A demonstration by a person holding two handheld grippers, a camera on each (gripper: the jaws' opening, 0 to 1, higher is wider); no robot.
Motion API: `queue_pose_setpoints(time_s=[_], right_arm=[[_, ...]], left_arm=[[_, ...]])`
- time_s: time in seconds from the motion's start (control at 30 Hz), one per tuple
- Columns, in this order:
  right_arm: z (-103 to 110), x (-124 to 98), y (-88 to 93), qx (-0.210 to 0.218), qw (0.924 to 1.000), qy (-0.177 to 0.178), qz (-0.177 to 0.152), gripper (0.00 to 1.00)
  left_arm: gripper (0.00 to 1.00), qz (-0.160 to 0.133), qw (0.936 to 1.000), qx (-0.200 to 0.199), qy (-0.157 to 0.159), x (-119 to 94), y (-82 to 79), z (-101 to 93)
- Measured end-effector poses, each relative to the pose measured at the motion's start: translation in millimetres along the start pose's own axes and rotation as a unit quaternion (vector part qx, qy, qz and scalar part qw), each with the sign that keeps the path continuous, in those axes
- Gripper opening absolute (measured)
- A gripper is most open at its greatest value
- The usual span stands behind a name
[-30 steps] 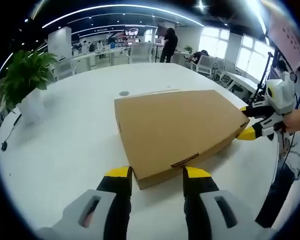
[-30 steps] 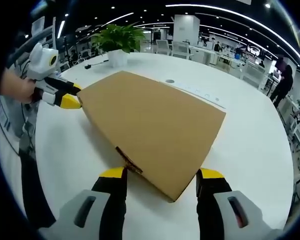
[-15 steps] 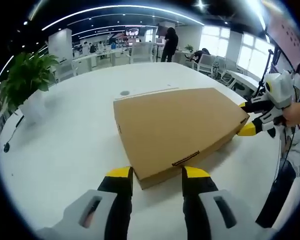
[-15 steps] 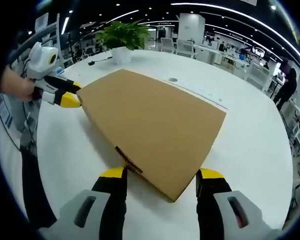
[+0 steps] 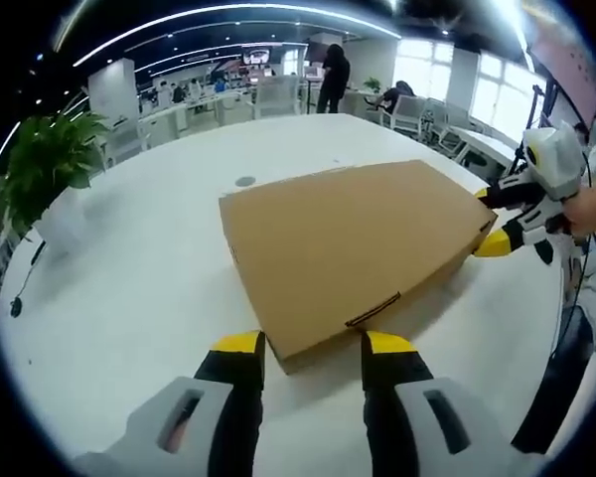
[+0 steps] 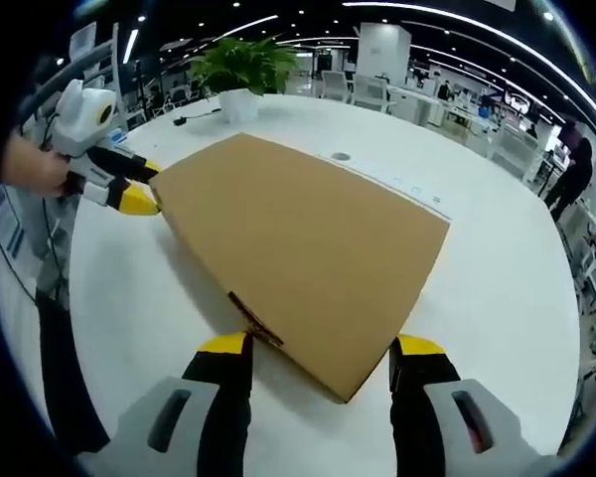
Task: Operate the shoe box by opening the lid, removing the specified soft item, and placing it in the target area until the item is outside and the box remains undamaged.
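shoe box (image 5: 353, 243) lid down | left gripper (image 5: 313, 350) spread | right gripper (image 6: 323, 353) spread | plant (image 6: 240, 68)

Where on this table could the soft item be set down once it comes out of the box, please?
The widest bare patch of the white table lies between the closed cardboard box and the potted plant. In the right gripper view, more bare top shows beyond the box's far edge. It is crowded at the box ends, where the left gripper and right gripper sit.
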State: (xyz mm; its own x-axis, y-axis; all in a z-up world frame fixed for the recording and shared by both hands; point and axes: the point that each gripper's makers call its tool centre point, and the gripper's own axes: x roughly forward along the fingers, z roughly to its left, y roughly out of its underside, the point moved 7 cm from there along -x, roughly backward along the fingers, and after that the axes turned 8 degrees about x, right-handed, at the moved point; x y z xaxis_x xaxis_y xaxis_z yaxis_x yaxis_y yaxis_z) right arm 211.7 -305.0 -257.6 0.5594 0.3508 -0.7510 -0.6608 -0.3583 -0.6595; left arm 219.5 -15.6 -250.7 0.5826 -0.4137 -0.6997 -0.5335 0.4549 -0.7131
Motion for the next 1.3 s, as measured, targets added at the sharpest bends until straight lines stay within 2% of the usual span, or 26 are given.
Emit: queue_pose_setpoints(time_s=[0.13,0.27,0.37,0.77,1.1,1.17,1.23,1.3], right_arm=[[-4.7,4.3,-8.9,0.001,0.9998,0.000,0.019,0.54],[-5.9,5.7,-9.3,0.004,0.9998,0.000,0.020,0.53],[-6.4,5.4,-6.0,0.005,0.9999,-0.001,0.010,0.53],[-2.2,5.5,-6.7,0.005,0.9999,0.005,0.008,0.53],[-9.4,5.6,-10.6,0.001,0.9998,-0.011,0.017,0.53],[-8.6,6.2,-7.0,0.028,0.9994,-0.014,0.012,0.54],[-7.2,5.8,-5.7,0.061,0.9980,-0.013,0.008,0.53],[-6.0,5.1,-3.6,0.057,0.9983,-0.004,0.012,0.51]], left_arm=[[0.38,0.007,1.0000,0.000,0.003,4.9,-7.3,5.8],[0.38,0.023,0.9997,0.005,0.010,9.6,-13.4,12.9],[0.38,0.026,0.9996,0.004,0.010,8.3,-12.2,11.3],[0.37,0.017,0.9998,-0.003,0.005,6.3,-8.9,10.1],[0.38,0.015,0.9999,-0.004,0.007,6.2,-8.6,11.9],[0.37,0.014,0.9995,-0.022,0.018,6.3,-7.1,14.0],[0.32,0.031,0.9965,-0.075,0.022,5.3,-3.4,14.4],[0.30,0.039,0.9937,-0.102,0.023,6.3,0.8,16.7]])
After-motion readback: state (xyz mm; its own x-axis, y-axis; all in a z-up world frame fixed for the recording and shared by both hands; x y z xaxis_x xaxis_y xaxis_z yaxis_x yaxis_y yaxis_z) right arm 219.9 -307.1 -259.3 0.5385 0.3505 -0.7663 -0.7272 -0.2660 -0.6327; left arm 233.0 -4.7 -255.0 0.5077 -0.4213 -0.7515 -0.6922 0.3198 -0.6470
